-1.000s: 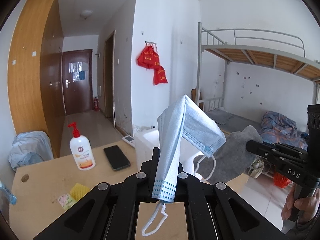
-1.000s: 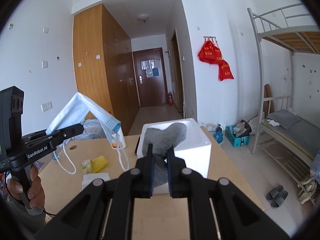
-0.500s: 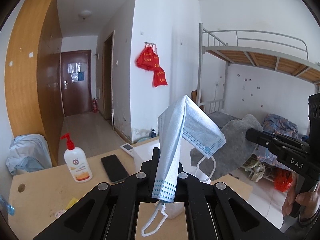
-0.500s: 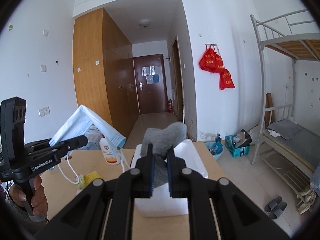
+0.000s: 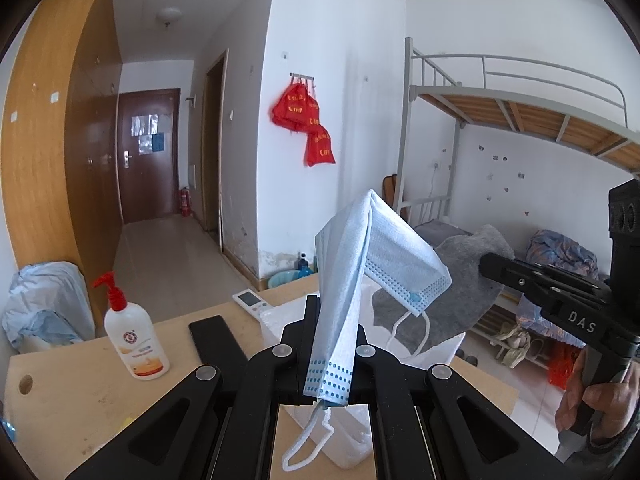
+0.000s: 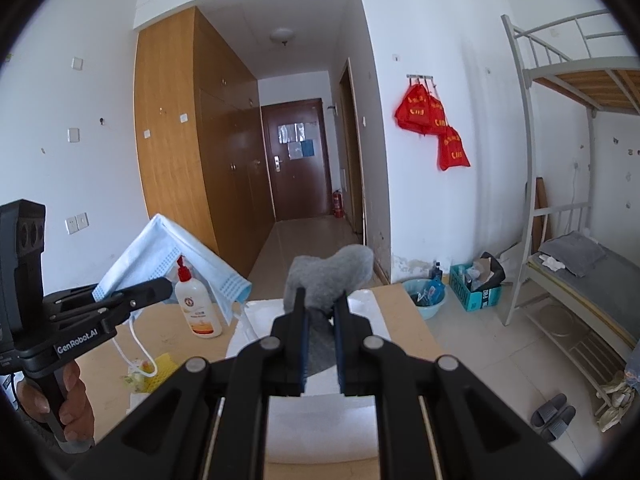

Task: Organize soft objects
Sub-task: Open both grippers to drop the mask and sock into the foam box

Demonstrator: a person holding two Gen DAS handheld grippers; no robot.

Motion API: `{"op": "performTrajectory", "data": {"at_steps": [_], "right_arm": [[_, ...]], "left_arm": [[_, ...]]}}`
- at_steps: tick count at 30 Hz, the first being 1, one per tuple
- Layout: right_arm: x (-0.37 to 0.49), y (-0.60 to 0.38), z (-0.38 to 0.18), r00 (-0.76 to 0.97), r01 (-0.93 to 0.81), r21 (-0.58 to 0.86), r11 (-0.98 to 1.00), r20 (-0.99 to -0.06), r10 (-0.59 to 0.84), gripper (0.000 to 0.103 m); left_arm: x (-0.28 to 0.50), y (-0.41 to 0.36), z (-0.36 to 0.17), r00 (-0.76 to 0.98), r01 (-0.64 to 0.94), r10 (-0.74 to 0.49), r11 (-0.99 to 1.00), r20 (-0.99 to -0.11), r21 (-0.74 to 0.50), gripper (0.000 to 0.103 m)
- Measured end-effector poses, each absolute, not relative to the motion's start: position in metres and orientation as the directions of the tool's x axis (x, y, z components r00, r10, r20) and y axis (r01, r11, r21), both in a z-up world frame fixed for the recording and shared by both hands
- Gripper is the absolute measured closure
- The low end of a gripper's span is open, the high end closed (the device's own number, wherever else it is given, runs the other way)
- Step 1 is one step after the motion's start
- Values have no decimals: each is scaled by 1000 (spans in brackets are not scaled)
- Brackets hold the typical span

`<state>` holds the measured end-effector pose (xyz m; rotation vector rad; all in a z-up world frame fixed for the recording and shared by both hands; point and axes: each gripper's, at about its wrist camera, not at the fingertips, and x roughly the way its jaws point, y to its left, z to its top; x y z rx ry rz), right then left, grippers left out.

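Note:
My left gripper [image 5: 328,312] is shut on a light blue face mask [image 5: 376,252], held up in the air with its ear loops hanging; it also shows in the right wrist view [image 6: 180,256]. My right gripper [image 6: 320,308] is shut on a grey fuzzy cloth [image 6: 328,272], also seen from the left wrist [image 5: 460,280]. Both are held above a white foam box [image 6: 320,420] on the wooden table [image 5: 80,400]. The box shows below the mask in the left wrist view [image 5: 348,432].
On the table stand a pump bottle [image 5: 134,340], a black phone [image 5: 216,344], a white remote [image 5: 252,300] and yellow sponge pieces [image 6: 160,364]. A bunk bed [image 6: 580,280] is at the right. A blue basin [image 6: 424,296] sits on the floor.
Both grippers have risen and tilted up with their loads; the table and box sit lower in both views. Both grips are unchanged.

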<state>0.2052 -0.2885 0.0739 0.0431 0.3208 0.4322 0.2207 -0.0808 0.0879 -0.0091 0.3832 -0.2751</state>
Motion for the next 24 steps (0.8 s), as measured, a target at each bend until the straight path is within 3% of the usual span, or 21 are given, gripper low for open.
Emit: {"op": "performTrajectory", "data": {"at_steps": [9, 12, 13, 14, 15, 17, 24], "right_arm": [[227, -277, 54, 829, -411, 115, 904, -366, 423, 89], [233, -271, 48, 821, -411, 110, 905, -387, 420, 84], [235, -268, 47, 813, -418, 109, 902, -397, 425, 80], [239, -267, 49, 809, -421, 109, 901, -404, 427, 65], [241, -265, 48, 807, -419, 107, 902, -413, 423, 42], [243, -267, 48, 806, -416, 119, 902, -411, 426, 24], [231, -281, 58, 823, -405, 162, 900, -364, 436, 24]], "left_arm": [[234, -80, 82, 890, 243, -244, 969, -384, -52, 100], [235, -79, 82, 892, 236, -236, 970, -385, -48, 100], [236, -78, 82, 892, 235, -235, 971, -387, -48, 100], [238, -78, 82, 892, 233, -233, 971, -388, -48, 100], [239, -79, 81, 890, 234, -233, 971, -392, -47, 100], [241, -82, 80, 886, 234, -232, 971, -401, -46, 100], [250, -88, 73, 871, 245, -240, 969, -428, -45, 100]]}}
